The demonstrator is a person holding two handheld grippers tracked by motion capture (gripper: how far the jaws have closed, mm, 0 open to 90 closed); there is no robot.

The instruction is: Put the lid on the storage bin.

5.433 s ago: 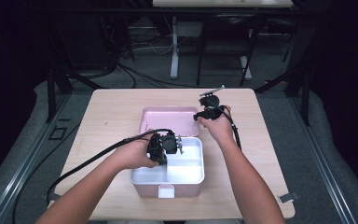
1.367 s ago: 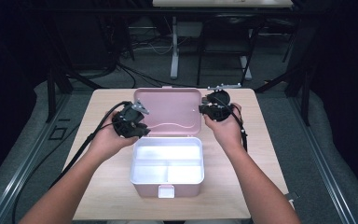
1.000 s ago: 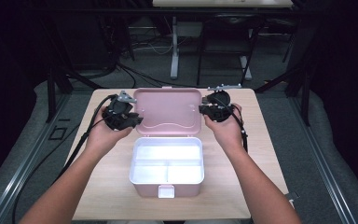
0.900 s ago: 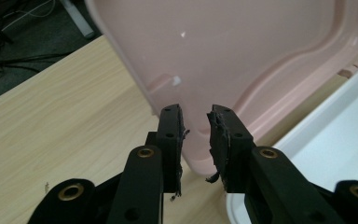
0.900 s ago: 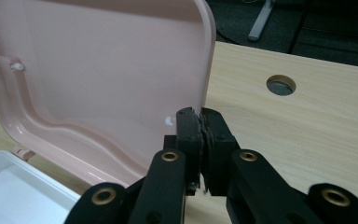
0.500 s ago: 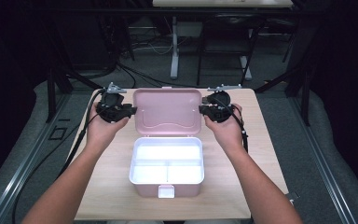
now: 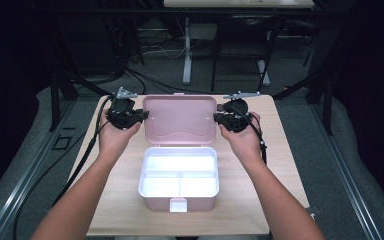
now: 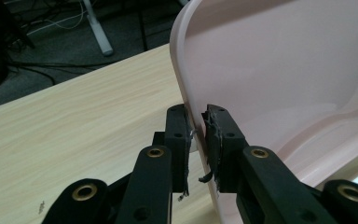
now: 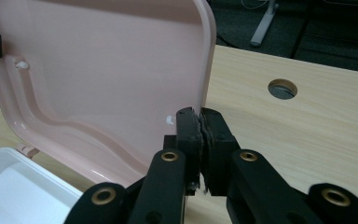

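A pink box sits open in the middle of the table, its lid standing up at the far side with the inside facing the person. The white tray inside the box is split into compartments. The person has a gripper on each side edge of the lid. The left gripper is at the lid's left edge; in the left gripper view the two black jaws straddle that edge, one on the outside and one on the inside, with a narrow gap showing between them, so they are close around the rim but not pressed tight on it. The right gripper is at the lid's right edge; in the right gripper view its jaws are pinched together on the rim, pads meeting with the pink plastic caught between them. Both hands sit level with each other, forearms coming in from the near side past the box's two sides. A round hole in the tabletop lies beyond the lid on the right. Each gripper's cable trails back over the table's near corners.
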